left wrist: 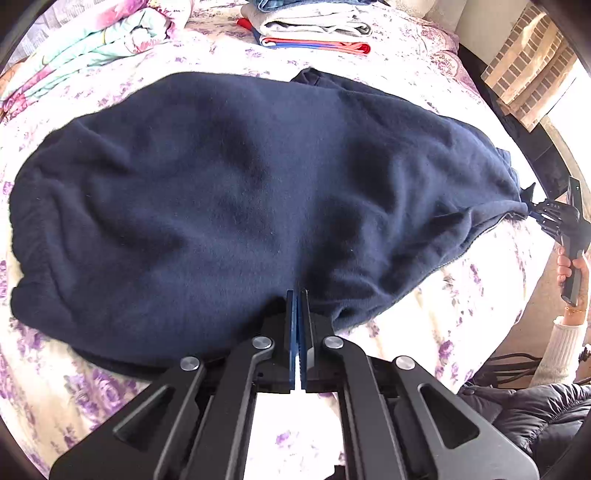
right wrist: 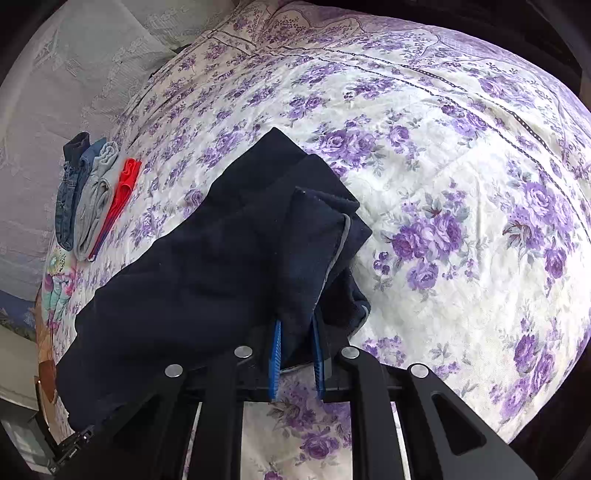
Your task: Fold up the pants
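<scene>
Pants (left wrist: 229, 206) sprawl across the floral bed (left wrist: 424, 310), the left claw (left wrist: 298, 295) pinching their 6 o'clock hem and the right claw (right wrist: 297, 332) clamping bunched cuffs at 3 o'clock — uneven tension could skew the fold.

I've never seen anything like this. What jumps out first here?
A big navy pair of pants sprawls across the purple-flowered bedspread, pinched by the left gripper at its near edge and the right gripper at one end. A stack of folded clothes sits behind it.
</scene>
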{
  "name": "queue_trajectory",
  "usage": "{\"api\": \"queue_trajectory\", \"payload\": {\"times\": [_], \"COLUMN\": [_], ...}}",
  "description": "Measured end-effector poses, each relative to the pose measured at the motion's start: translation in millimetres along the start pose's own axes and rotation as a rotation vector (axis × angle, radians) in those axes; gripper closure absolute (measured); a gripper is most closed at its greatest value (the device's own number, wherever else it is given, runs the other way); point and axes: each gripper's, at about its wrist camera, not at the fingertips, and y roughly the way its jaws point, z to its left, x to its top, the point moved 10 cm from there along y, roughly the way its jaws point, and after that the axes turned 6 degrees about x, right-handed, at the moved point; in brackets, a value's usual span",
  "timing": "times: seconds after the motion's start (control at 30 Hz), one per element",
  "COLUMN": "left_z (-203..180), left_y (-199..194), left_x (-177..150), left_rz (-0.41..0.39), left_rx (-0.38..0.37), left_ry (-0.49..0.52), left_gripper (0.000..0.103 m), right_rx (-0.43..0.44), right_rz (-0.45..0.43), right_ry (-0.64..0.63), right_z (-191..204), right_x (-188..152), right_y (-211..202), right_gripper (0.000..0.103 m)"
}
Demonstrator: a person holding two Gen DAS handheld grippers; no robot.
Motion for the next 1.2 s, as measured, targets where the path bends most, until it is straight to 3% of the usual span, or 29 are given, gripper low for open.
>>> {"api": "queue_trajectory", "payload": {"times": [0.2,0.3,0.37,0.4,0.47,0.53,0.6,0.67,0.77,0.83,0.9,0.97,1.0,1.1,1.2], "left_z": [-38,-62,-72,-73,-72,-69,-67,-65,-62,-61,-60,-60,-61,-62,-60], "left_y": [-33,-18,5,19,44,42,39,39,40,39,37,33,33,32,33], "left_x": [33,49,54,54,48,44,38,34,30,28,28,22,22,22,22], "left_rz": [-0.115,-0.115,-0.058,-0.017,0.048,0.014,0.005,-0.006,-0.022,-0.028,-0.036,-0.045,-0.049,-0.053,-0.048], "left_rx": [-0.051,-0.046,-0.064,-0.073,-0.076,-0.101,-0.12,-0.137,-0.15,-0.14,-0.109,-0.073,-0.06,-0.049,-0.086], "left_ry": [0.064,0.122,0.134,0.128,0.101,0.082,0.067,0.049,0.028,0.023,0.034,0.054,0.062,0.075,0.067], "left_gripper": [0.102,0.102,0.102,0.102,0.102,0.102,0.102,0.102,0.102,0.102,0.102,0.102,0.102,0.102,0.102], "right_rx": [-0.021,-0.071,-0.205,-0.288,-0.414,-0.489,-0.443,-0.259,0.031,0.152,0.197,0.22,0.22,0.188,0.177], "right_rz": [-0.005,-0.013,-0.054,-0.085,-0.131,-0.186,-0.207,-0.169,-0.011,0.089,0.161,0.246,0.288,0.382,0.458], "right_ry": [-0.038,-0.052,-0.093,-0.123,-0.182,-0.261,-0.346,-0.461,-0.68,-0.811,-0.935,-1.02,-1.035,-1.037,-0.991], "right_z": [3,2,-5,-7,-5,15,58,127,247,319,372,411,423,437,436], "right_x": [-3,-3,0,3,8,16,23,20,-13,-42,-67,-91,-99,-108,-106], "right_y": [-12,-26,-40,-49,-64,-77,-76,-58,-10,23,56,86,100,136,158], "right_gripper": [0.086,0.072,0.053,0.049,0.046,0.046,0.045,0.045,0.045,0.046,0.048,0.061,0.063,0.064,0.065]}}
